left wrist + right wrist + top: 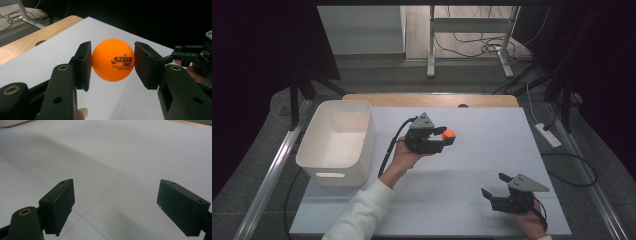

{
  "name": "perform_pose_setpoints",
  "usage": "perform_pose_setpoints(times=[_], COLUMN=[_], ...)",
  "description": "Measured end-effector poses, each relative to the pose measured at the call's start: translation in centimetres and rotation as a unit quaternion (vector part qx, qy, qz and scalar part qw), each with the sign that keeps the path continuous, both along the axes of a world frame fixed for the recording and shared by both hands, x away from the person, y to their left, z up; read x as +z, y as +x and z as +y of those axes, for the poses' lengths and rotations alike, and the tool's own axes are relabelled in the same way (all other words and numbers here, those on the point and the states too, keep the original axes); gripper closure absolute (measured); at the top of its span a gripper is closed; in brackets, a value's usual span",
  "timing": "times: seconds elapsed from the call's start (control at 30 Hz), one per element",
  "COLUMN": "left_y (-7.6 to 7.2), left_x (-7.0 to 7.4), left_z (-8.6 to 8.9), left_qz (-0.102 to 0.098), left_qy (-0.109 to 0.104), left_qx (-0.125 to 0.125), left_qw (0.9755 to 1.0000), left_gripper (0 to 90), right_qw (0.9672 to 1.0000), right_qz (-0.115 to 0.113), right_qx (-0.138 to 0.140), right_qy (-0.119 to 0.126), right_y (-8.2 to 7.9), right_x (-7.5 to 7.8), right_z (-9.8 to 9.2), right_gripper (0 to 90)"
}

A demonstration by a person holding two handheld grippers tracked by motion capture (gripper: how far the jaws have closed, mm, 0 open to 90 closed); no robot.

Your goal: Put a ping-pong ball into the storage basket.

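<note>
Two tongs: left (113, 61) pinching orange ball (113, 60) beside white bin (337, 142), right (115, 207) spread.

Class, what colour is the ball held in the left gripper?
Orange ball, with dark printed lettering; clearest in the left gripper view.

ball (113, 60) – smooth matt orange plastic | bin (337, 140) – glossy white plastic | table edge (27, 41) – wood

The orange ball (113, 60) reads "DHS" and "MADE IN CHINA".
</note>
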State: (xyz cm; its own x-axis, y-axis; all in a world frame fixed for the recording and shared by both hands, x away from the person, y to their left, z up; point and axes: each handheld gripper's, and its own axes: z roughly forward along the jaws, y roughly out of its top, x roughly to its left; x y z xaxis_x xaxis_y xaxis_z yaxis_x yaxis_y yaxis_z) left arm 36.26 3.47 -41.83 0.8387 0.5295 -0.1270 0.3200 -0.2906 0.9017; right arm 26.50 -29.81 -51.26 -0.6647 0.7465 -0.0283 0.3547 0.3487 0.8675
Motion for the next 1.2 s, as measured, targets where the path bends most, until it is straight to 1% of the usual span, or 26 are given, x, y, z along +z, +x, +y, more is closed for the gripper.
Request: perform_pose_setpoints(times=[0.43, 0.73, 1.2], left_y=[-0.5, -0.5, -0.6], left_x=[0.9, 1.3, 2.5], left_z=[1.6, 2.6, 3.6], left_qz=[-0.011, -0.015, -0.025], left_qy=[-0.007, -0.009, -0.016], left_qx=[0.016, 0.032, 0.042], left_qw=[0.9998, 0.9993, 0.9987], left_gripper=[50.7, 50.7, 50.7], right_qw=[1.0, 1.0, 1.0], right_qz=[-0.001, -0.001, 0.0], right_qx=[0.002, 0.002, 0.002], right_qy=[-0.002, -0.002, -0.001], right_y=[0.1, 0.1, 0.1], right_x=[0.0, 0.0, 0.0], right_z=[0.1, 0.1, 0.1], right_gripper=[14.9, 14.8, 14.9])
